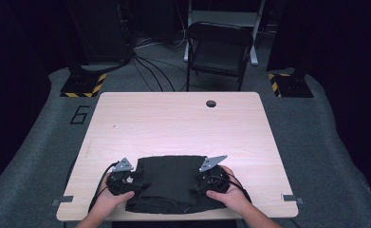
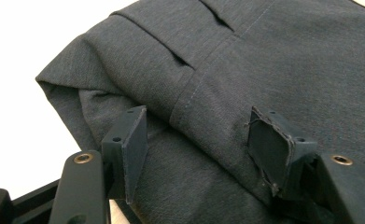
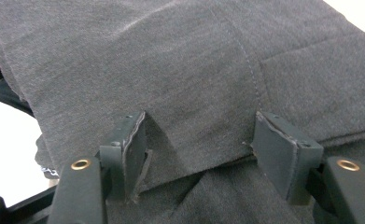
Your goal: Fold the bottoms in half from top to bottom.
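A folded dark grey garment (image 1: 170, 183) lies on the near middle of the wooden table (image 1: 178, 118). My left gripper (image 1: 134, 183) rests at its left edge, my right gripper (image 1: 199, 183) at its right edge. In the left gripper view the jaws stand wide apart over the cloth (image 2: 245, 79), which has a stitched seam and pleats; the left gripper (image 2: 199, 144) is open. In the right gripper view the right gripper (image 3: 201, 147) is open too, its pads pressed down on a folded flap of the cloth (image 3: 171, 70), with fabric lying between them.
A round cable hole (image 1: 211, 103) sits near the table's far edge. A black folding chair (image 1: 218, 50) stands behind the table. Hazard-striped stand bases (image 1: 83, 84) flank the far corners. Cables trail on the grey floor.
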`<state>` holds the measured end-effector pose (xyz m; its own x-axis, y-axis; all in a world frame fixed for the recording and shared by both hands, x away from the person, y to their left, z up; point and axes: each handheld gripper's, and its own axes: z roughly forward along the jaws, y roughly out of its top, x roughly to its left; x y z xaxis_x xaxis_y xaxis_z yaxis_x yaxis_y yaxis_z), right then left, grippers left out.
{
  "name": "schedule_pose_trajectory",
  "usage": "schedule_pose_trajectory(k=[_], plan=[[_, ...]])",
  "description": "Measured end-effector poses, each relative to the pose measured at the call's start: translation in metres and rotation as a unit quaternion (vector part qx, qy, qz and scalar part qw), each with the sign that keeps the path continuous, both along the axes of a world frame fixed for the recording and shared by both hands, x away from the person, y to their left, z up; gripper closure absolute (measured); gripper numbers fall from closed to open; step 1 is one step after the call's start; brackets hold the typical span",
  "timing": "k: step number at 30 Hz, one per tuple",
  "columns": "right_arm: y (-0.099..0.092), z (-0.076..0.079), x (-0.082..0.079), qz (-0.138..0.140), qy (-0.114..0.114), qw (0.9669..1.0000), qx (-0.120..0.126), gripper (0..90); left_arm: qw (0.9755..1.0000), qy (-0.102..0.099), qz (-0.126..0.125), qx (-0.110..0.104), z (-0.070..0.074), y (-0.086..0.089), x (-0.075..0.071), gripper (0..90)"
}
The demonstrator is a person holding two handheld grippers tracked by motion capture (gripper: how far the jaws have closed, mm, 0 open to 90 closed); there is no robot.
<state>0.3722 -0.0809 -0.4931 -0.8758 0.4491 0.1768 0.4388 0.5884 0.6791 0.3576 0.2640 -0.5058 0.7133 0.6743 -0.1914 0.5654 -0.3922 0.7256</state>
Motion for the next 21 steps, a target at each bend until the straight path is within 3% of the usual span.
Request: schedule_pose_trajectory(k=[6,7,11,15,21], plan=[[-0.002,-0.005,0.002,-0.009,0.019,0.9998,0.000,36.1,0.9998,0.006,0.000,0.018,-0.002,-0.004,0.007,37.7],[-0.003,-0.005,0.004,-0.003,0.015,0.9999,-0.003,36.9,0.9997,0.008,0.000,0.021,-0.002,-0.006,0.009,37.6],[0.000,-0.004,0.008,-0.021,0.014,0.9997,-0.005,36.8,0.9993,0.014,-0.002,0.035,-0.001,-0.010,0.019,37.6],[0.001,-0.003,0.016,-0.018,0.009,0.9997,-0.013,36.6,0.9994,0.025,0.014,0.021,-0.002,-0.010,0.034,38.1],[0.001,-0.005,0.035,-0.046,0.011,0.9989,-0.002,36.1,0.9991,0.013,0.031,0.026,-0.001,-0.012,0.054,38.5]])
